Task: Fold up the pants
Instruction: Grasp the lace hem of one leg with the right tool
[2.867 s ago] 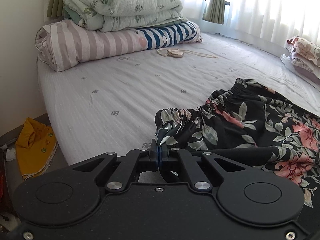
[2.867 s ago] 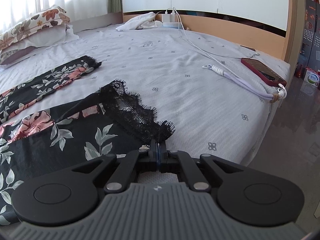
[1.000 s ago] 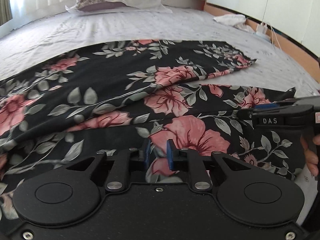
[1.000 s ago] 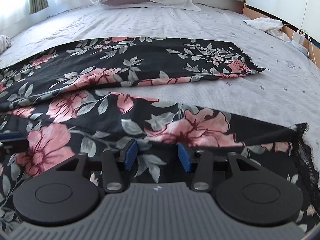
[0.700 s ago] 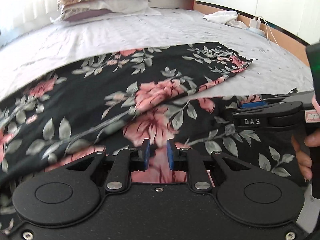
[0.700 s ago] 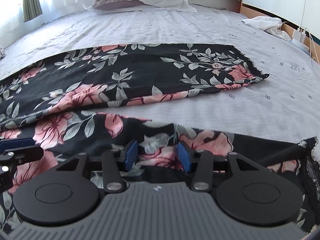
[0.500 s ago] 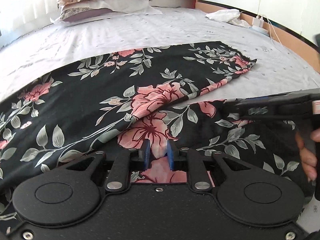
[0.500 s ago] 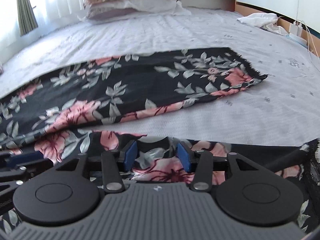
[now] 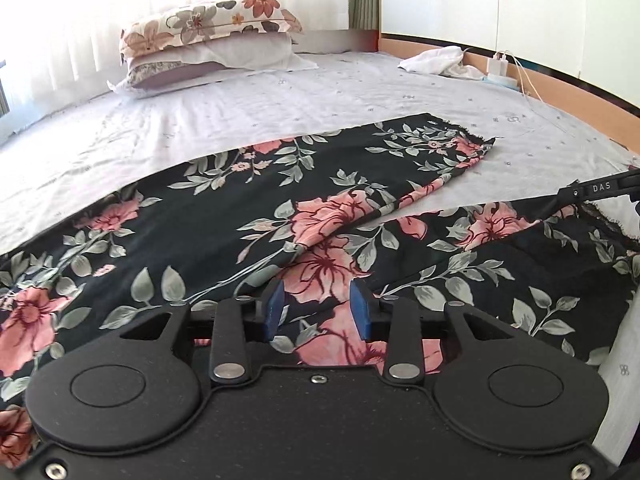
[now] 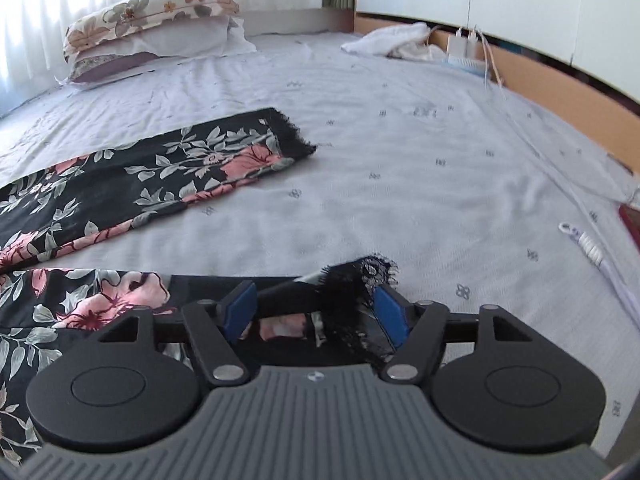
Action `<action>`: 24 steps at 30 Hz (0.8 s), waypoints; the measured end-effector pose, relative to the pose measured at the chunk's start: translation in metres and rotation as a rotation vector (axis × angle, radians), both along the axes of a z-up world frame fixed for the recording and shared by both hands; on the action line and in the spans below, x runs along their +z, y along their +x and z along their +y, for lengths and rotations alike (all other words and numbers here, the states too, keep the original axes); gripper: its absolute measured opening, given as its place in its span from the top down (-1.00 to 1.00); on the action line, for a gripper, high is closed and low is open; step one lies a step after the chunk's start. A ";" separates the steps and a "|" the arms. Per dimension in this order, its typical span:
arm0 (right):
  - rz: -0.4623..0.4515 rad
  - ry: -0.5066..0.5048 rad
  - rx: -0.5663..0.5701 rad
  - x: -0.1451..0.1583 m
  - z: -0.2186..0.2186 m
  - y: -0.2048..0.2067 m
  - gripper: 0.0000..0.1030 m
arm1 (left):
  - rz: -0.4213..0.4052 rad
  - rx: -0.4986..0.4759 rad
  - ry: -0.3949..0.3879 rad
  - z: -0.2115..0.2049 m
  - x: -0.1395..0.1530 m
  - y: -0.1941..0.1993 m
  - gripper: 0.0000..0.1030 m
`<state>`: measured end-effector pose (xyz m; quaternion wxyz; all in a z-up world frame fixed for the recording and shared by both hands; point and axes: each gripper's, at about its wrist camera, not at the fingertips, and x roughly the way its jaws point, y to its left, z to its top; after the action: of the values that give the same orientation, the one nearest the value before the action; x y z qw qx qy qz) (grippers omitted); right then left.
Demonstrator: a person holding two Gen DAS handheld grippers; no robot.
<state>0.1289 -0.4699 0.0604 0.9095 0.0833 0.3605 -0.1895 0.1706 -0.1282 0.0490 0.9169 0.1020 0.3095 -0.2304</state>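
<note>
The pants (image 9: 224, 216), black with a pink floral print, lie spread on the bed (image 9: 280, 100). One leg runs diagonally toward the far side; the other leg lies nearer, along the bed's near edge.

Left wrist view: the left gripper (image 9: 316, 308) hovers just above the fabric where the two legs meet. Its blue-padded fingers (image 9: 274, 308) stand moderately apart with nothing between them. This view alone shows the full length of the far leg and part of the right gripper's body at the right edge, above the near leg's hem.

Right wrist view: the right gripper (image 10: 316, 308) sits over the near leg's black lace hem (image 10: 352, 284). Its fingers (image 10: 390, 312) are spread wide; the lace lies in the gap, but the pads are not closed on it. This view alone shows the lace trim closely, the far leg's frayed cuff (image 10: 288, 132), and a white cable (image 10: 592, 248) with a red object at the right edge of the bed.

Both views show stacked pillows (image 9: 208, 40) at the head of the bed, a white cloth (image 10: 384, 40) and a charger (image 10: 464, 46) beside the wooden bed frame (image 10: 560, 92).
</note>
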 end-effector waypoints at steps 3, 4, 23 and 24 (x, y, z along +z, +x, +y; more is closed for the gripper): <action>0.010 0.034 -0.005 -0.008 -0.008 0.002 -0.55 | 0.000 0.006 0.000 0.003 0.000 -0.002 0.32; 0.013 0.045 0.007 -0.011 -0.008 0.003 -0.55 | 0.005 0.006 -0.005 0.003 0.000 -0.003 0.31; -0.345 0.179 0.010 0.085 -0.004 -0.058 0.96 | -0.108 -0.121 0.008 -0.015 0.007 -0.026 -0.23; -0.360 0.181 0.007 0.090 -0.005 -0.057 0.96 | -0.124 -0.134 0.019 -0.019 0.007 -0.027 -0.25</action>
<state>0.0714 -0.4747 0.1503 0.9487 0.1959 0.2081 -0.1353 0.1437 -0.1472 0.0561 0.9159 0.1449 0.2467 -0.2814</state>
